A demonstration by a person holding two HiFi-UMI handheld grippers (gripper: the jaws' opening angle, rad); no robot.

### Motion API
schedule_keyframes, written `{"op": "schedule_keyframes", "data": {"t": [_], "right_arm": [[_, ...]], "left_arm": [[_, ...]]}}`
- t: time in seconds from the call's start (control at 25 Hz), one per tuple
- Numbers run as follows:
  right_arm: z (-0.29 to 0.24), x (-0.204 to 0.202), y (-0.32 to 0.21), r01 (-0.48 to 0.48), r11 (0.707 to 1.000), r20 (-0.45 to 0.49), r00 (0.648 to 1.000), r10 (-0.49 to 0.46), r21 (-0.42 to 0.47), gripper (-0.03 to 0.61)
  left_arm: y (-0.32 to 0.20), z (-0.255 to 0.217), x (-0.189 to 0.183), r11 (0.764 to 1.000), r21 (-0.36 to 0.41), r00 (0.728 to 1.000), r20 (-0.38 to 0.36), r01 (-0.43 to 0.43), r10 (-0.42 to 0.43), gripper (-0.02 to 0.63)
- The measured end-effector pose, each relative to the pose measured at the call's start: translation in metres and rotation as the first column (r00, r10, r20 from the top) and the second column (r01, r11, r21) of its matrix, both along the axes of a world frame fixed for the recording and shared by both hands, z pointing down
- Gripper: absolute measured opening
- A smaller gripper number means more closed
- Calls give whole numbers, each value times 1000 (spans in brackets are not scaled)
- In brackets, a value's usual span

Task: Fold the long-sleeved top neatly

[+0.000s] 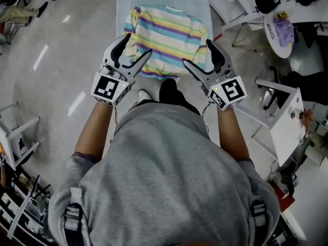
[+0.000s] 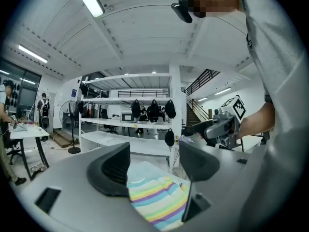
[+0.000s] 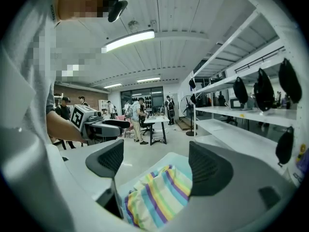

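The striped long-sleeved top (image 1: 166,37) lies folded compactly on the counter (image 1: 122,6) at 12 o'clock, while the left gripper (image 1: 137,45) at 11 o'clock and the right gripper (image 1: 196,51) at 1 o'clock hover wide open and empty over its near corners, probably to square the fold.

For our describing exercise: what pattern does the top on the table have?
The top has pastel stripes of yellow, purple, blue and green; clearest in the head view.
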State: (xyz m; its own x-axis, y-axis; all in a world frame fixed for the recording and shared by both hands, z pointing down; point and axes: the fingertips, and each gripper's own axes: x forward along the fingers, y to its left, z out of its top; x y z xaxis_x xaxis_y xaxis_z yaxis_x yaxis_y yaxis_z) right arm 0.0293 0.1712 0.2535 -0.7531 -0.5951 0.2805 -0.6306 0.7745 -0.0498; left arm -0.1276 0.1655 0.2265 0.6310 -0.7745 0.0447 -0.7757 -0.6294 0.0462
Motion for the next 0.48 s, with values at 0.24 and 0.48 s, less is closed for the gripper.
{"op": "schedule_keyframes", "data": {"t": [0.24,0.48], "right_arm": [[15,30,-68,32,999,13,999,-32,-20,436],[43,55,-129,58,995,-5,998,-58,-76,426]], "left_arm": [[-60,7,31,999,-28,999,45,30,-28,327],[-119,28,56,997,-64,995,94,43,-36,327]]}}
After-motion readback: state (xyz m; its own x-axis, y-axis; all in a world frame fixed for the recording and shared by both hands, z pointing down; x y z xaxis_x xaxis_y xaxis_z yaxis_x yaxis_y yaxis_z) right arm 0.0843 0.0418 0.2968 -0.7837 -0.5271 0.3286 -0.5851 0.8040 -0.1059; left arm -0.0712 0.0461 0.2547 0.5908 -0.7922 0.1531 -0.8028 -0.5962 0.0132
